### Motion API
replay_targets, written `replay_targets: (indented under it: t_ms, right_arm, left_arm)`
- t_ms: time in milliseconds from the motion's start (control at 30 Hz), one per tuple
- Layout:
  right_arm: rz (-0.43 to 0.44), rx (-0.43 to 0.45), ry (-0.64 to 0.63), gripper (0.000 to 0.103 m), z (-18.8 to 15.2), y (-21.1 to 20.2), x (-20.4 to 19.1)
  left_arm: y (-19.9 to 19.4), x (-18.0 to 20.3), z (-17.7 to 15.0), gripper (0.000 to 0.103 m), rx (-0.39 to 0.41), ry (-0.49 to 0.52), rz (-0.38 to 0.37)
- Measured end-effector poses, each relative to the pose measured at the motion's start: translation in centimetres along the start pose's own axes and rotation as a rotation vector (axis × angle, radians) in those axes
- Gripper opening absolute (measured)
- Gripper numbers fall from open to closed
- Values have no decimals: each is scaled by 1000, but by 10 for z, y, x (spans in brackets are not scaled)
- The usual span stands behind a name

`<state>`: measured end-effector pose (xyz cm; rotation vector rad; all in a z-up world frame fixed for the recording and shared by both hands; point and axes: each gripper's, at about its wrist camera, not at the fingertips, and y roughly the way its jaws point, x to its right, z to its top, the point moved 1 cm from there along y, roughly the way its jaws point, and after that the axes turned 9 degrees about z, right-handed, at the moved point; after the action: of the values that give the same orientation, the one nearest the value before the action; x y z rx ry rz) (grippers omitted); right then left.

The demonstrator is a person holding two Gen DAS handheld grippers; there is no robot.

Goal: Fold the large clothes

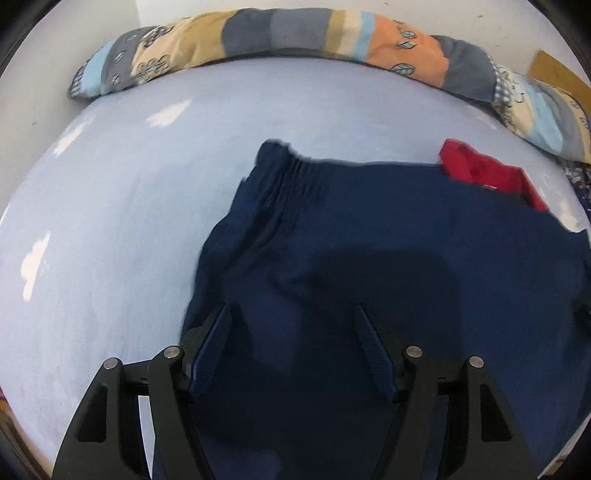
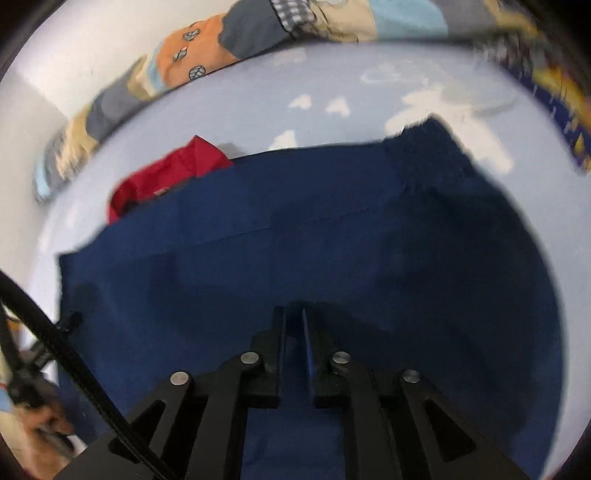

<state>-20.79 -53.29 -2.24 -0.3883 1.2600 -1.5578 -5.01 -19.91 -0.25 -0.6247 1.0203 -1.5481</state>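
The navy garment [image 1: 388, 229] is spread on the light-blue bed [image 1: 110, 221], partly over a red garment [image 1: 484, 173]. The left gripper [image 1: 291, 310] is held open above it. The right gripper [image 2: 295, 314] is nearly closed, possibly pinching cloth; blur hides that. Folding seems barely begun.

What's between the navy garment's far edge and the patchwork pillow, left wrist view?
Mostly bare light-blue sheet with white cloud prints. Only a red garment pokes out from under the navy garment at its far right corner, short of the patchwork pillow.
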Motion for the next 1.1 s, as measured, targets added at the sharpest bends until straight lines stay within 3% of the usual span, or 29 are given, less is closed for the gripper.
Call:
replay_targets:
  t_ms: [67,200,300,400,500,600,767,900,967,1100]
  right_arm:
    - [-72,22,-100,10,-5,-13,-21]
    - [73,46,-179,22,-28,-41,-59]
    - [153,11,-186,23,-54,-43,-76]
    - [146,-24,-212,23,-80,-36,-83]
    - [113,-77,-205,23,-97,-13,-85]
    - [93,-68,-218,23,-101,-14,-88]
    - [122,-2,-281,24,-124,-47,-103]
    - [145,-40,-293,29,-154,-46,-106]
    - [115,-45,-306,33,-162,-38,-106]
    - [126,-40,-309,35,-160,-39,-107]
  left_arm:
    - [-13,1,-3,68,8,20,17]
    - [-47,-2,-12,68,65,8,-14]
    - [-59,-1,-28,68,54,15,-51]
    - [-61,5,-49,69,38,59,-28]
    - [-41,6,-65,70,-28,101,-1]
    - [-47,4,-70,70,-16,95,-2]
    - [-79,-9,-89,70,17,23,-99]
    - [-84,-8,-111,70,-10,68,-30]
    - [-78,-7,-116,70,-41,89,-19]
    - [-81,-11,-115,70,-16,83,-20]
